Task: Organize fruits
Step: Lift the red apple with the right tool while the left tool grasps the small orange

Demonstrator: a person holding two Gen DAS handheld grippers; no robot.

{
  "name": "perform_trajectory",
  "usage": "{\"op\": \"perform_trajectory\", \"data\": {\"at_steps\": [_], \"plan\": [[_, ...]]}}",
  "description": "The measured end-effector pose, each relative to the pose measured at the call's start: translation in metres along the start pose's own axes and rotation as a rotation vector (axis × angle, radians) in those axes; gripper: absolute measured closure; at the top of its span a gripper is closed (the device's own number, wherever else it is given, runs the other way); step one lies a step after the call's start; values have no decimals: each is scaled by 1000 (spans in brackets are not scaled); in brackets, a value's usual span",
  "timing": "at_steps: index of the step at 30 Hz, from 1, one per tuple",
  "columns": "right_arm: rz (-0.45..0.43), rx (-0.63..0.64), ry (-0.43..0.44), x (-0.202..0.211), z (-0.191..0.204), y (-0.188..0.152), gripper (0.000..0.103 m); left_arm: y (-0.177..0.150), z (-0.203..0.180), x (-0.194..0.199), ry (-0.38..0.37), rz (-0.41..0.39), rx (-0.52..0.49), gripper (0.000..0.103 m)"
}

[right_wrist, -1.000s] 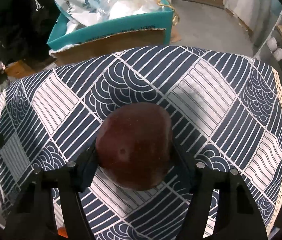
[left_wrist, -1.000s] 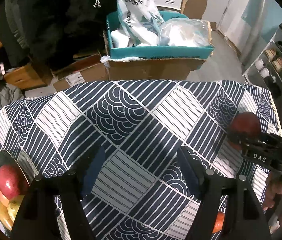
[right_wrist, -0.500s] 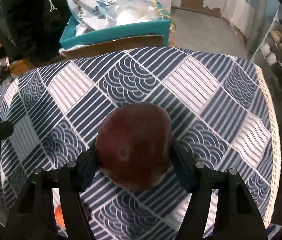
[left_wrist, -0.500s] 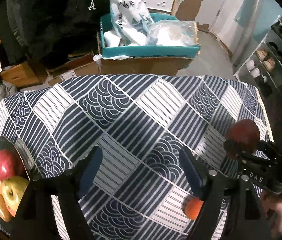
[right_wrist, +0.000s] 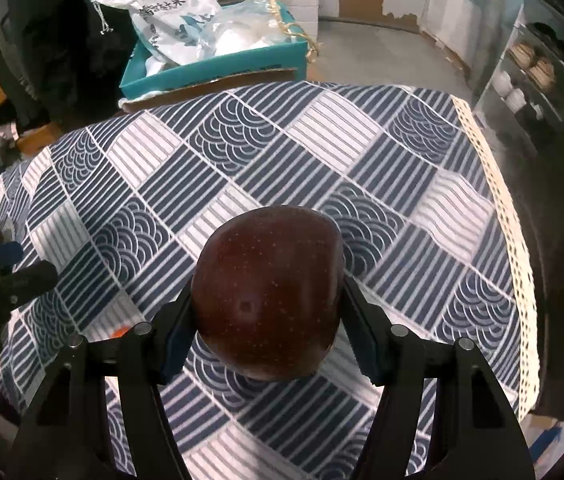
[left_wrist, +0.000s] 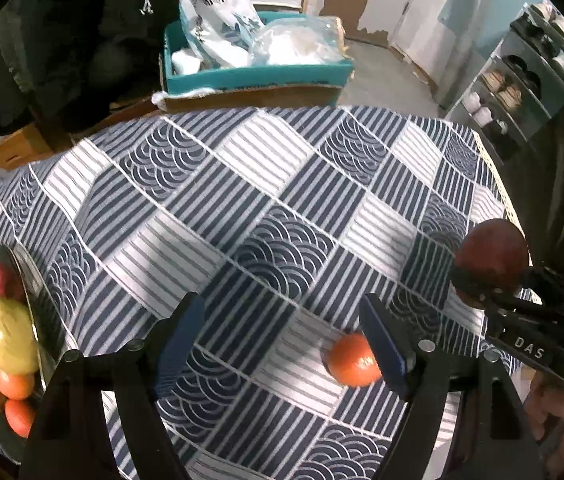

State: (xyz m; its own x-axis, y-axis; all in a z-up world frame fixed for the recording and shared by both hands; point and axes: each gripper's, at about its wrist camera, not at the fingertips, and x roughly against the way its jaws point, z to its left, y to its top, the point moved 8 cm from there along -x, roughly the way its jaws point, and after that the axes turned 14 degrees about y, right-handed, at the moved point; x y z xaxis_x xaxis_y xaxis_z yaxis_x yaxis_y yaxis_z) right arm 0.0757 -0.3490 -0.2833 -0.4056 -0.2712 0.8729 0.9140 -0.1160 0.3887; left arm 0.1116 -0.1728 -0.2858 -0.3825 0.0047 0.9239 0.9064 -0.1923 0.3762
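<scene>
My right gripper (right_wrist: 267, 320) is shut on a dark red apple (right_wrist: 267, 294) and holds it above the patterned tablecloth (right_wrist: 322, 160); it also shows in the left wrist view (left_wrist: 490, 258) at the right. My left gripper (left_wrist: 282, 332) is open and empty above the cloth. A small orange (left_wrist: 348, 360) lies on the cloth, partly behind my left gripper's right finger (left_wrist: 382, 344). A dark bowl (left_wrist: 37, 304) at the left edge holds several apples and oranges, among them a yellow-green apple (left_wrist: 5, 334).
Beyond the table's far edge stands a teal box (left_wrist: 257, 74) with white bags on a cardboard box. Dark clothing hangs at the back left. A shelf unit (left_wrist: 522, 80) stands at the right. The tablecloth's lace edge (right_wrist: 510, 216) marks the table's right side.
Both grippers have risen and drawn back, so more of the table shows. The orange has come into the left wrist view. The red apple stays held in my right gripper.
</scene>
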Motion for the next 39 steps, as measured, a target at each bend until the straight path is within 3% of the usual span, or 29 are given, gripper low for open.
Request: {"op": "perform_trajectory", "data": {"at_steps": [6,13,30,33,39], "plan": [[3,-1,-10,11,-4,-22,36,-21,-17,-4,-22,34,-2,22],[1,-33,2,15,-13,-40,36,-42,-43,-10,-28,50,-74,22],[12,-81,13,12,-35,-55,36,-58,-69,-41,-36,95,-95,23],[11,-81,15,11,-35,-55,36,-59,-70,-45,-40,94,-96,27],[18,-84,24,7,-34,-55,36,-60,-75,-47,-31,73,-143,54]]}}
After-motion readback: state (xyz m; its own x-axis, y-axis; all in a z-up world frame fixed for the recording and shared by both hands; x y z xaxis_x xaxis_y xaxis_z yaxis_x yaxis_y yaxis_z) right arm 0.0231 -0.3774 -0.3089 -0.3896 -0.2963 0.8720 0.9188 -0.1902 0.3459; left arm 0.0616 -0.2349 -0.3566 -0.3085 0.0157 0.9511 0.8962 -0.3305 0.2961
